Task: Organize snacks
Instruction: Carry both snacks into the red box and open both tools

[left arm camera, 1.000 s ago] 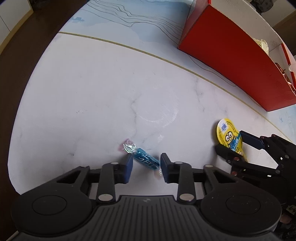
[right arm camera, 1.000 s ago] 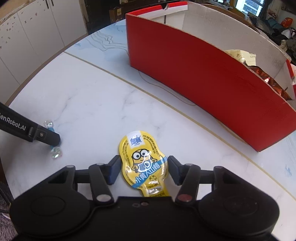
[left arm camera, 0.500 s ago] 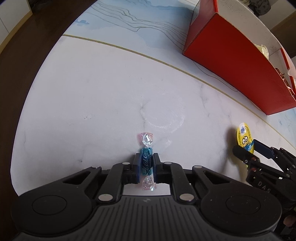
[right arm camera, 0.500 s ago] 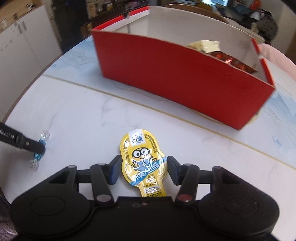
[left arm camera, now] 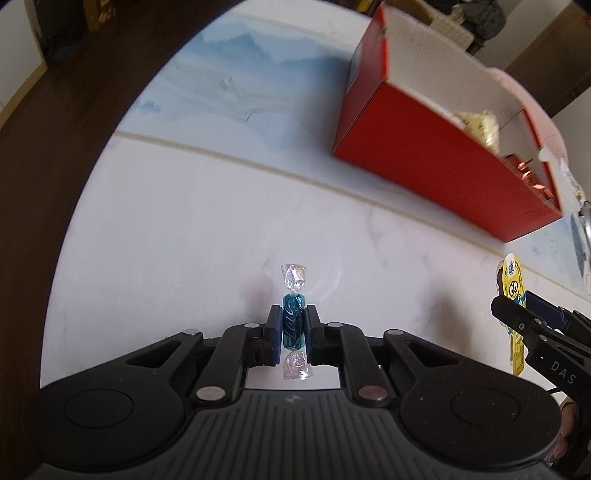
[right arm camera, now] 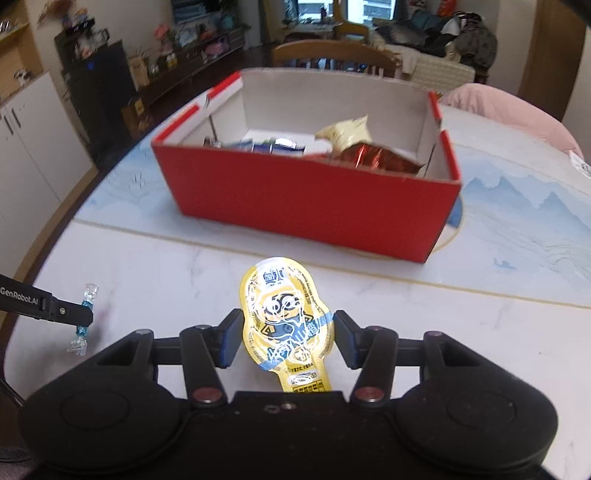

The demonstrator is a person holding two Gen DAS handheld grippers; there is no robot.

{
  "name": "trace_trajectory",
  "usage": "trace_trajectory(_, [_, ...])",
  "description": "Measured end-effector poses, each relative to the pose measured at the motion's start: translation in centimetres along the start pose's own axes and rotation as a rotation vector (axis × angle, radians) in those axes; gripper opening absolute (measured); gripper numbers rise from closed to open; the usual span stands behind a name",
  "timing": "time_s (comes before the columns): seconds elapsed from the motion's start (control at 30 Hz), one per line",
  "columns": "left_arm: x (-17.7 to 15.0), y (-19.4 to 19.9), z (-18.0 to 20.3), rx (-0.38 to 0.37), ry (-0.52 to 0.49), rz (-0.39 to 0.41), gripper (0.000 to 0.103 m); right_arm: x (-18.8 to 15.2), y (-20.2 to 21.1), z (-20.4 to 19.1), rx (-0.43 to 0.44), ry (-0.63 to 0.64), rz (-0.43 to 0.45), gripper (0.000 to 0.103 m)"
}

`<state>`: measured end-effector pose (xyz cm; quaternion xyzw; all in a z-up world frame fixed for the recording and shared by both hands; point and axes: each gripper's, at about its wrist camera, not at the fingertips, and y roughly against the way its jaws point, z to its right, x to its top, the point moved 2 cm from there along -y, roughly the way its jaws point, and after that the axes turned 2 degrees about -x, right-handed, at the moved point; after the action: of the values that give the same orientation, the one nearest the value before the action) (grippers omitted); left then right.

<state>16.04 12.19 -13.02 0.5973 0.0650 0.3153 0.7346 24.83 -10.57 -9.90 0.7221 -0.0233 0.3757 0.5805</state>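
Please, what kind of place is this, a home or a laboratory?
Most likely a home, in a dining or living area: a wooden chair behind the marble-look table, a dark cabinet of trinkets, clothes piled on a sofa.

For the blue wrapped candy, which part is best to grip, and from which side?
Grip the blue wrapped candy across its firm middle, from above, pads on its two long sides. The twisted clear ends are thin and would slip. The left gripper holds it this way.

Soft daylight, motion blur on red box (left arm camera: pixel 436 166), fisheye bending, dark corners
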Motion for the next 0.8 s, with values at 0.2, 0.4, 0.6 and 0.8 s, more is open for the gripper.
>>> trace_trajectory(0.2, [1.6,2.3,1.4,-0.034,-0.057,0.075,0.012,1.9,1.9,0.7,-0.009,-0.043,0.070,0.052])
trace_trajectory(0.4, [3.8,3.9,3.6,-0.070,-0.106,0.140,0.012,4.1,3.3,1.6,-0.021,-0.087,0.124,0.052])
trace_trajectory(0.6, [6.5,5.4,6.2,-0.107,-0.165,0.186,0.012,7.0,3.8,2.3,-0.042,-0.114,0.173,0.052])
trace_trajectory(0.8, [9.2,6.1,8.9,-0.121,-0.227,0.227,0.012,10.4,3.4,3.1,-0.055,-0.128,0.206,0.052])
